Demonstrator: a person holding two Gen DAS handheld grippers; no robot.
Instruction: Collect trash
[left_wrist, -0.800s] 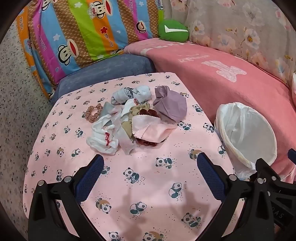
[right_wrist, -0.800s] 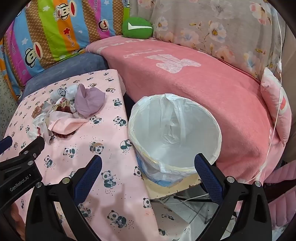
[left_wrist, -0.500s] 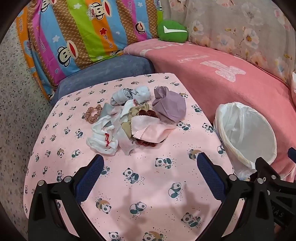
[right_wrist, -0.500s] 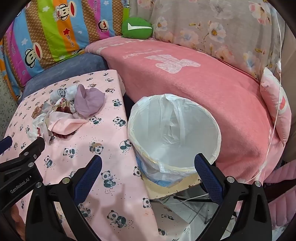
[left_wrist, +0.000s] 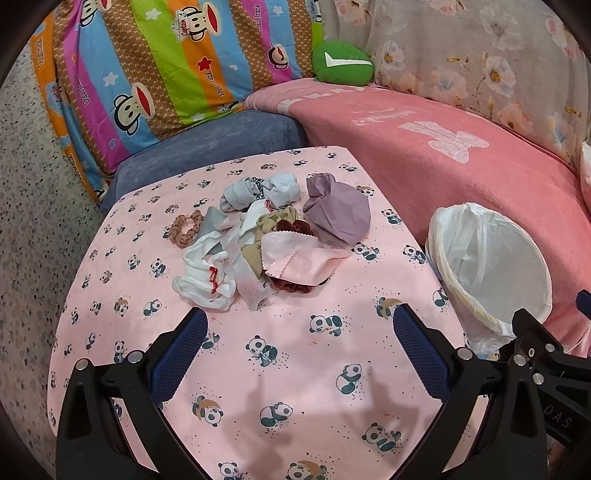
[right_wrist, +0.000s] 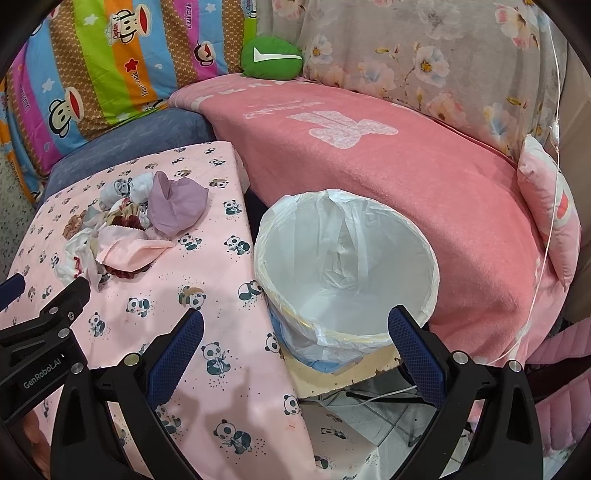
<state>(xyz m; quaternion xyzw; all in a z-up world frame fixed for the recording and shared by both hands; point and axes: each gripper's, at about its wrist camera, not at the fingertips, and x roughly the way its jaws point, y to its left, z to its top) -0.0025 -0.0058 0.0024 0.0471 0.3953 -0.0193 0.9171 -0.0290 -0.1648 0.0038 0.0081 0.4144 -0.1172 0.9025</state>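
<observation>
A pile of cloth scraps (left_wrist: 266, 243) lies on the pink panda tablecloth (left_wrist: 258, 369): white, pink, purple, grey and dark red pieces, with a brown scrunchie (left_wrist: 184, 230) at its left. The pile also shows in the right wrist view (right_wrist: 136, 229). A bin lined with a white bag (right_wrist: 347, 269) stands at the table's right edge; it also shows in the left wrist view (left_wrist: 491, 266). My left gripper (left_wrist: 295, 321) is open and empty, above the table short of the pile. My right gripper (right_wrist: 295, 321) is open and empty, near the bin's front rim.
A pink blanket (right_wrist: 369, 155) covers the sofa behind the bin. A striped monkey-print cushion (left_wrist: 166, 66) and a green pillow (left_wrist: 341, 62) lie at the back. A thin white cord (right_wrist: 554, 147) hangs at the right. Floor and cables show below the bin (right_wrist: 369, 398).
Both views have shifted very slightly; the left gripper has eased a little toward the pile. Nothing was picked up or moved.
</observation>
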